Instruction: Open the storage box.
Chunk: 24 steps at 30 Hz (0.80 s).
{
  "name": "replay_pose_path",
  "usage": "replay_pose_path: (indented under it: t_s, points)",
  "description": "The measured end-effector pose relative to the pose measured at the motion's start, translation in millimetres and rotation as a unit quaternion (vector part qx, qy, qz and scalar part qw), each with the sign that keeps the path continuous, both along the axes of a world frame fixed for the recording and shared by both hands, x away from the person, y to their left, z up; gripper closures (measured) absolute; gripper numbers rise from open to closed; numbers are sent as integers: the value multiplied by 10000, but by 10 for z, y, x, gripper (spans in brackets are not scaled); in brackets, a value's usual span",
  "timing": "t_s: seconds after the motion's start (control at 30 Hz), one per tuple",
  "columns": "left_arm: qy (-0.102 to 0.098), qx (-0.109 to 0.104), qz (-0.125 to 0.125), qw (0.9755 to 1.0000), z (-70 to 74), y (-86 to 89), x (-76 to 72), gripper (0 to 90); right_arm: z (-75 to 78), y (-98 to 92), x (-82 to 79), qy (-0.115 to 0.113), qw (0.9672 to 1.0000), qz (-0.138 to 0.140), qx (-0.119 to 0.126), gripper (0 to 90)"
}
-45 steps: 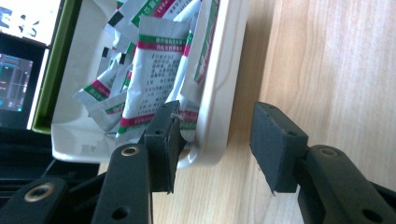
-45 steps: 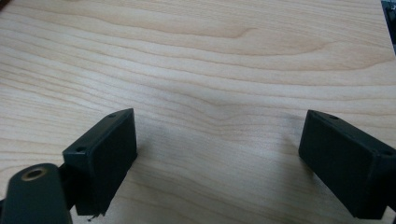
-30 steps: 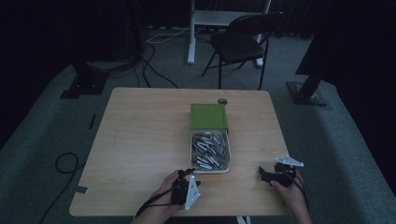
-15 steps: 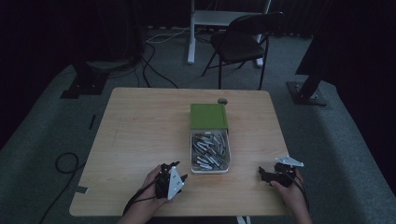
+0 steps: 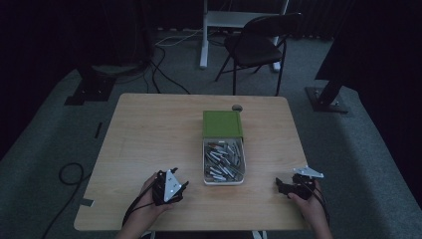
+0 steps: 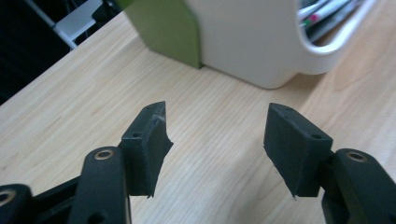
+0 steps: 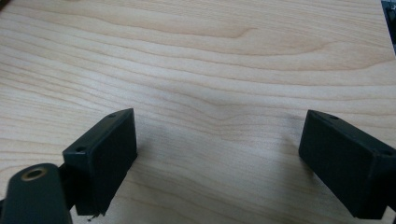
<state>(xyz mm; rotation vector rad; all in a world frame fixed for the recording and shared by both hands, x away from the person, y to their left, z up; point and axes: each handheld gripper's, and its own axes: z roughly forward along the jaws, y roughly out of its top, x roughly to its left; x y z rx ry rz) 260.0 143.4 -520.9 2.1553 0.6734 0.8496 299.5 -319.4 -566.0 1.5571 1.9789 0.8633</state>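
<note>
White tray (image 5: 223, 180) of loose markers, lower centre of the high view, green lid (image 5: 222, 124) just above. Probably light, stiff, smooth plastic; contents apt to rattle and roll. Best pinched at the rounded rim. Left gripper (image 6: 215, 128) near the tray's corner (image 6: 261, 51), jaws just been opening, nothing between. Right gripper (image 7: 217, 140) spread wide over bare table (image 7: 224, 56).

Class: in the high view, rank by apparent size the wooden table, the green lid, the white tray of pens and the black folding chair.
1. Light wooden table
2. Black folding chair, though farther away
3. White tray of pens
4. Green lid, only slightly smaller
</note>
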Motion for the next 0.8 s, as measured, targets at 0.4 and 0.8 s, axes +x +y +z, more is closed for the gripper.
replay_pose_path:
  t_s: [0.4, 0.8]
  points:
    - [305, -469, 680, 9961, -27, 327, 108, 291, 0, 0, 0, -1, 10000, 0, 2, 109]
    - [573, -1274, 1337, 9811, -18, 627, 194, 149, 0, 0, 0, -1, 10000, 0, 1, 109]
